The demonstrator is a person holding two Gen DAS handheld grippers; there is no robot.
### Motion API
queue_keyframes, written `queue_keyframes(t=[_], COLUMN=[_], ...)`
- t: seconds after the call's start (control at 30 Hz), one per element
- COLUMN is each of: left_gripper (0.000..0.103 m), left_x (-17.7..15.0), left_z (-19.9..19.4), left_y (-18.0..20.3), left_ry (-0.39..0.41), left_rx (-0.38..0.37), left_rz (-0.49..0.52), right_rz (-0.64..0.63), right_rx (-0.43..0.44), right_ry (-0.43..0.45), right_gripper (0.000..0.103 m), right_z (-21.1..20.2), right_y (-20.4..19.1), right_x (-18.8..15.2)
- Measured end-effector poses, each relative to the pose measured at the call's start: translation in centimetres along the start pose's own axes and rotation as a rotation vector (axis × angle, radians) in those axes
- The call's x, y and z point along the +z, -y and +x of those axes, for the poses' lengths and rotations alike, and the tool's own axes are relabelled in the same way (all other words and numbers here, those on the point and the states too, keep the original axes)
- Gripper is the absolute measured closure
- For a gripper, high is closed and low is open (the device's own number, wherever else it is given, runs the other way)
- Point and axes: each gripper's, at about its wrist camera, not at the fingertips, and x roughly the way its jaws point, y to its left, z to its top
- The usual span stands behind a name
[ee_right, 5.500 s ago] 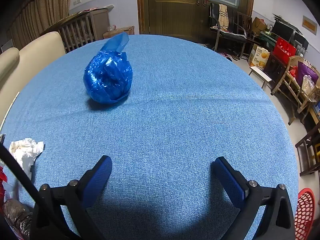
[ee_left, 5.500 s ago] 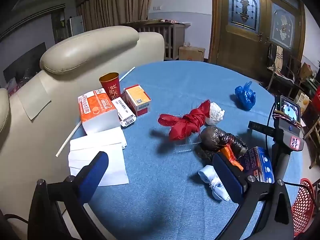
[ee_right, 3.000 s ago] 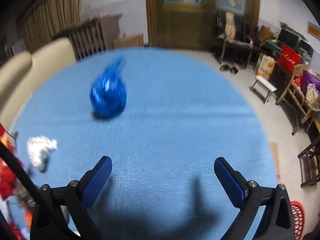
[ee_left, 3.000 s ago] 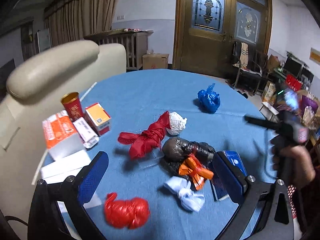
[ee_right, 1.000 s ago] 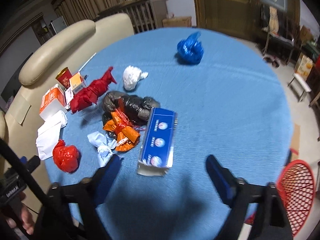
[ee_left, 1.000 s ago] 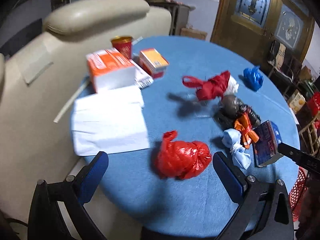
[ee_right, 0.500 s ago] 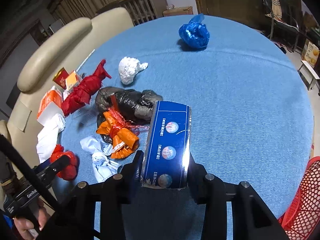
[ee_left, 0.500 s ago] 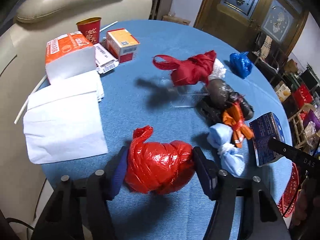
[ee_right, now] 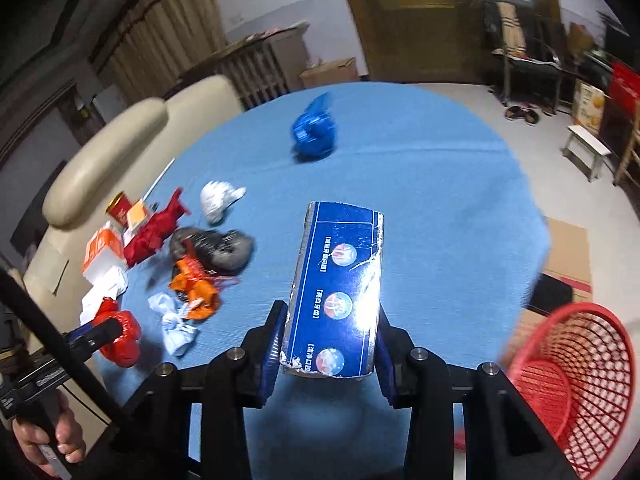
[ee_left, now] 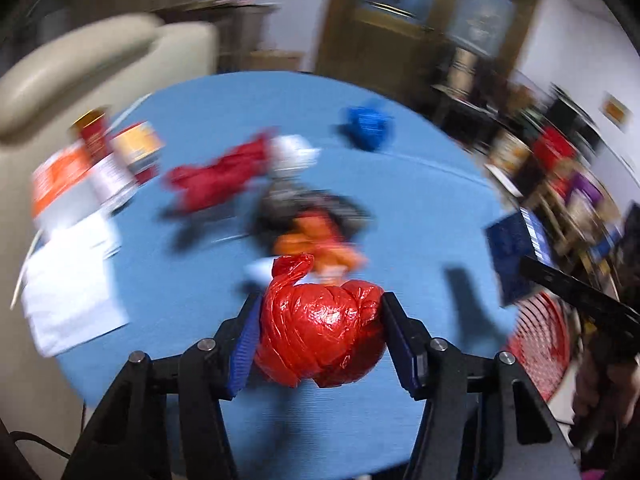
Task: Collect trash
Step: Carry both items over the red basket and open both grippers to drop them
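Both hand-held grippers carry trash. On the left hand-held gripper [ee_left: 322, 344] the jaws are closing, its blue pads pressed into the sides of a knotted red plastic bag [ee_left: 320, 336] that bulges between them, lifted clear of the desk [ee_right: 420, 168]. On the right hand-held gripper [ee_right: 328, 354] the jaws stand narrow and clamp the near end of a flat blue carton [ee_right: 338, 296], which juts forward over the blue cloth. Each piece is pinched by its sides, probably so it can be carried off the desk and let fall into the red mesh basket [ee_right: 572, 380] standing on the floor by the desk's right edge.

Counted from the right wrist view, six pieces of trash lie loose on the desk:
- one blue bag [ee_right: 314, 130] at the far side, well apart from the rest
- one white crumpled wad [ee_right: 218, 198]
- one long red bag [ee_right: 156, 232]
- one dark grey bag [ee_right: 214, 250], with one orange bag [ee_right: 196, 284] touching it
- one pale blue knotted bag [ee_right: 174, 324] nearest the front edge

By the cream sofa [ee_right: 104, 160] there are also one red cup [ee_right: 120, 206], two orange boxes and some white paper; whether those count as trash I cannot tell. There is one basket, and two pieces are in hand.
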Motion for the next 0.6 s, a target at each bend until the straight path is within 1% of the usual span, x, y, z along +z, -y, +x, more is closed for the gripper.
queue_keyframes(t=[0.07, 0.13, 0.17, 0.3, 0.4, 0.5, 0.6], left_gripper=[0.043, 0.043, 0.043, 0.042, 0.042, 0.041, 0.040], left_x=[0.6, 0.8, 1.0, 1.1, 0.4, -0.5, -1.8], left_z=[0.5, 1.1, 1.7, 3.9, 6.0, 8.1, 9.9], left_y=[3.9, 7.1, 9.3, 16.4, 21.8, 25.4, 28.7], left_ry=[-0.022, -0.046, -0.065, -0.133, -0.186, -0.251, -0.310], left_rx=[-0.072, -0.135, -0.172, -0.280, -0.333, -0.372, -0.407], left_rz=[0.086, 0.148, 0.188, 0.299, 0.397, 0.454, 0.496], right_rz=[0.038, 0.084, 0.104, 0.208, 0.287, 0.353, 0.398], right_rx=[-0.016, -0.044, -0.061, -0.138, -0.153, -0.159, -0.146], right_ry=[0.010, 0.015, 0.017, 0.011, -0.003, -0.017, -0.025], right_gripper=[0.061, 0.061, 0.061, 0.061, 0.061, 0.060, 0.059], right_z=[-1.6, -3.4, -4.2, -6.9, -8.0, -8.6, -8.8], right_y=[2.6, 5.7, 7.2, 13.7, 17.8, 21.3, 23.2], right_x=[-0.4, -1.1, -1.6, -3.5, -5.0, -6.2, -7.0])
